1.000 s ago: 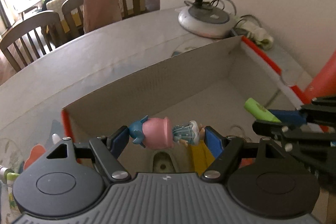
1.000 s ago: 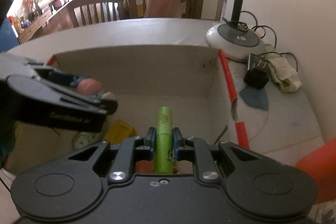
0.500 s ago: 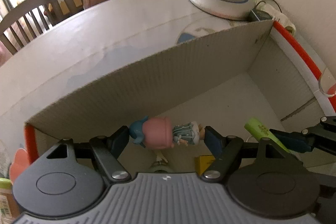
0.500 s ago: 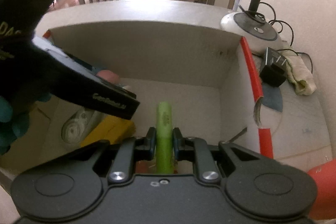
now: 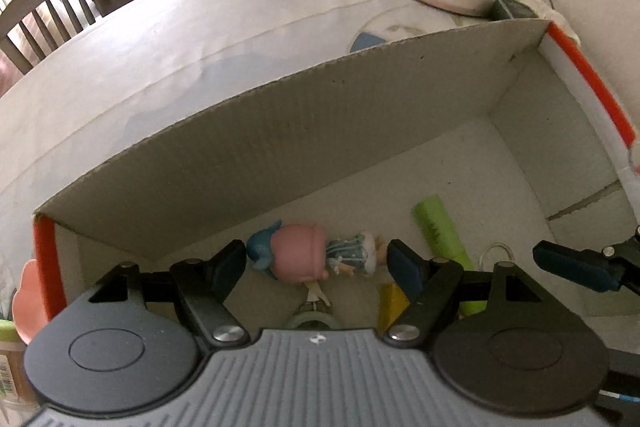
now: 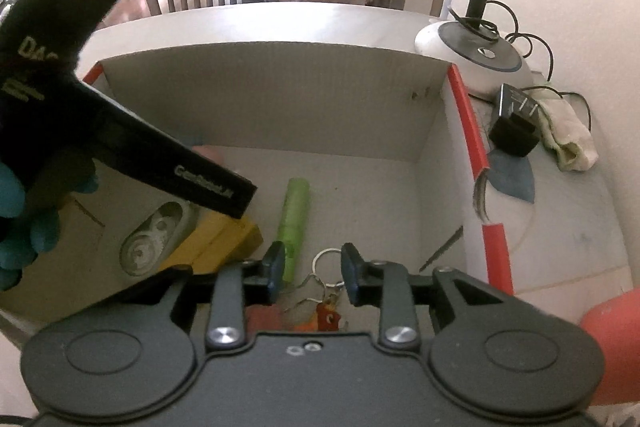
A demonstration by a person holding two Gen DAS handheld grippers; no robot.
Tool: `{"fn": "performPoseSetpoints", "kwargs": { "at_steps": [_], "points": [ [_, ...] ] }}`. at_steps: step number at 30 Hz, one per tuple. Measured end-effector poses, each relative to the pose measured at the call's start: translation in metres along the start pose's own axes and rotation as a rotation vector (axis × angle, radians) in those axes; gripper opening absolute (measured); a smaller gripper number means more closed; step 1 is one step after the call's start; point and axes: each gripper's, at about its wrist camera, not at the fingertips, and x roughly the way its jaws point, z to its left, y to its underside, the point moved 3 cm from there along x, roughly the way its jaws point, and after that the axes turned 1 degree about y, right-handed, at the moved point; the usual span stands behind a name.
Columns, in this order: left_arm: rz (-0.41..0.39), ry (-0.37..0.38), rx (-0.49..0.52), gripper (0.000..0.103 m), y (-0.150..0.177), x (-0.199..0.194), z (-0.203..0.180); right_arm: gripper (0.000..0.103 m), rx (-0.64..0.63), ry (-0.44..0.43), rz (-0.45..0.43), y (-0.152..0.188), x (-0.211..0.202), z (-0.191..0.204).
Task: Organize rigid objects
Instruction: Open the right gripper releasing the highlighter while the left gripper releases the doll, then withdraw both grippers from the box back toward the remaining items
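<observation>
here, in the left wrist view, the left gripper point(image 5: 316, 261) pinches a pink-hatted figurine point(image 5: 310, 257) end to end, low inside the cardboard box point(image 5: 280, 143); it looks light, hard and smooth, best held across its hat. in the right wrist view, the right gripper point(image 6: 312, 269), its jaws just opening, stands spread and empty; the green tube point(image 6: 294, 223) lies on the box floor.

Both wrist views steeply down, close above the shared cardboard box point(image 5: 280, 131)
</observation>
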Motion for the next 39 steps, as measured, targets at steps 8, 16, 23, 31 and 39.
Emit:
{"fn": "performPoseSetpoints", "kwargs": {
  "at_steps": [8,16,23,31,39],
  "points": [
    [-0.064,0.021,0.005,0.077,0.013,-0.033,-0.001,0.036,0.045,-0.025,-0.046,-0.002,-0.024,-0.001],
    [-0.161,0.022,0.012,0.077,0.033,-0.077,0.000,0.042,0.050,-0.057,-0.098,0.002,-0.054,0.007],
    [-0.244,0.045,0.008,0.077,0.051,-0.121,0.006,0.047,0.061,-0.094,-0.147,0.004,-0.081,0.020],
    [-0.318,0.073,-0.006,0.077,0.078,-0.166,0.018,0.056,0.080,-0.131,-0.191,0.008,-0.107,0.040],
    [-0.358,0.102,-0.044,0.077,0.113,-0.196,0.048,0.066,0.111,-0.165,-0.221,0.011,-0.123,0.065]
  ]
}}
